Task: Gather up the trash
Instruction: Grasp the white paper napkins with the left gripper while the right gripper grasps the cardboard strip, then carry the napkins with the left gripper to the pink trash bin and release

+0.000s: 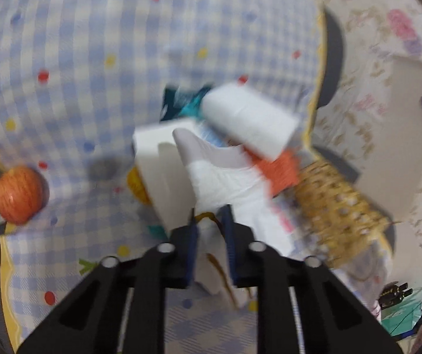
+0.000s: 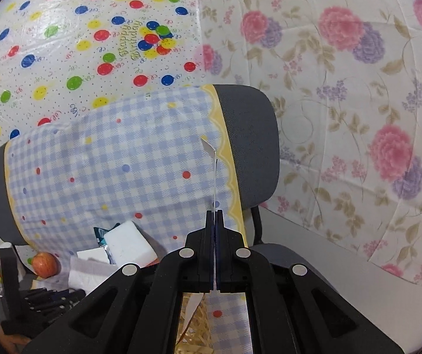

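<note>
Blurred left gripper (image 1: 210, 221) jaws apparently pinch white wrapper (image 1: 225, 183); right gripper (image 2: 214, 215) jaws clamp paper strip (image 2: 214, 171).

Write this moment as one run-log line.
left gripper: shut on crumpled white tissue | right gripper: shut on thin paper strip | apple: untouched

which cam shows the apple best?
Left wrist: the apple sits large and unblocked at the left edge on the checked cloth, only slightly blurred. Right wrist shows the apple sharp but small, low left.
</note>
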{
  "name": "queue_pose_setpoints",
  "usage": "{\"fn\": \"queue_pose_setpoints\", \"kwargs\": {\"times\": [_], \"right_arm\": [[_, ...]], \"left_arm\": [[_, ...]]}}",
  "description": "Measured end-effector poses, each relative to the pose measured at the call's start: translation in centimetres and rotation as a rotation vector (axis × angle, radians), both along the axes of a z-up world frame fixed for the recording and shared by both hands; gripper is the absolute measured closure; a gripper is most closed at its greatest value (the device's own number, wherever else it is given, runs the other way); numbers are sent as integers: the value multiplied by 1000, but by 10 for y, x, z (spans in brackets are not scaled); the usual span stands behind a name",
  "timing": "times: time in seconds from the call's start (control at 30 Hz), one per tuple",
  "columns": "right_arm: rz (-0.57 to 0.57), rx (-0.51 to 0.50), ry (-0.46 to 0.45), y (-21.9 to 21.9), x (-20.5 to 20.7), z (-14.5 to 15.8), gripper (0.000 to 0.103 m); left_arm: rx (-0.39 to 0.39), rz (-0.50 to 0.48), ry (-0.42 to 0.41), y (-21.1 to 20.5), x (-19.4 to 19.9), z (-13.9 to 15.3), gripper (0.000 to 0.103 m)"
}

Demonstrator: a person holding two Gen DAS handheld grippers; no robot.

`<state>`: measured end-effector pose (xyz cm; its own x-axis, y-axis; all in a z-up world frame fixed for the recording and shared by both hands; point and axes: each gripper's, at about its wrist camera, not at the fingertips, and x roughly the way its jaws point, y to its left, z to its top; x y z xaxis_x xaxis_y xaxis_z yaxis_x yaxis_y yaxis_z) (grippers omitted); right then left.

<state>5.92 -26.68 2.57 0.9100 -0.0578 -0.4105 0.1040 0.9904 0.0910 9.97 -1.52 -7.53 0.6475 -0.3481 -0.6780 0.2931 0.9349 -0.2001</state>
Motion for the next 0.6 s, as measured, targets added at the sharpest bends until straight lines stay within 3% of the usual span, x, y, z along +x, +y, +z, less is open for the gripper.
{"fn": "queue_pose_setpoints", "kwargs": {"times": [0.33,0.6], "right_arm": [[-29,-33,-68,-9,-41,21,102],[-94,-53,-23,-36,-106,6,102]], "left_arm": [[-5,-48,-266,-21,-60,87,102],[-17,-145,-381,-67,-121,125,102]]}}
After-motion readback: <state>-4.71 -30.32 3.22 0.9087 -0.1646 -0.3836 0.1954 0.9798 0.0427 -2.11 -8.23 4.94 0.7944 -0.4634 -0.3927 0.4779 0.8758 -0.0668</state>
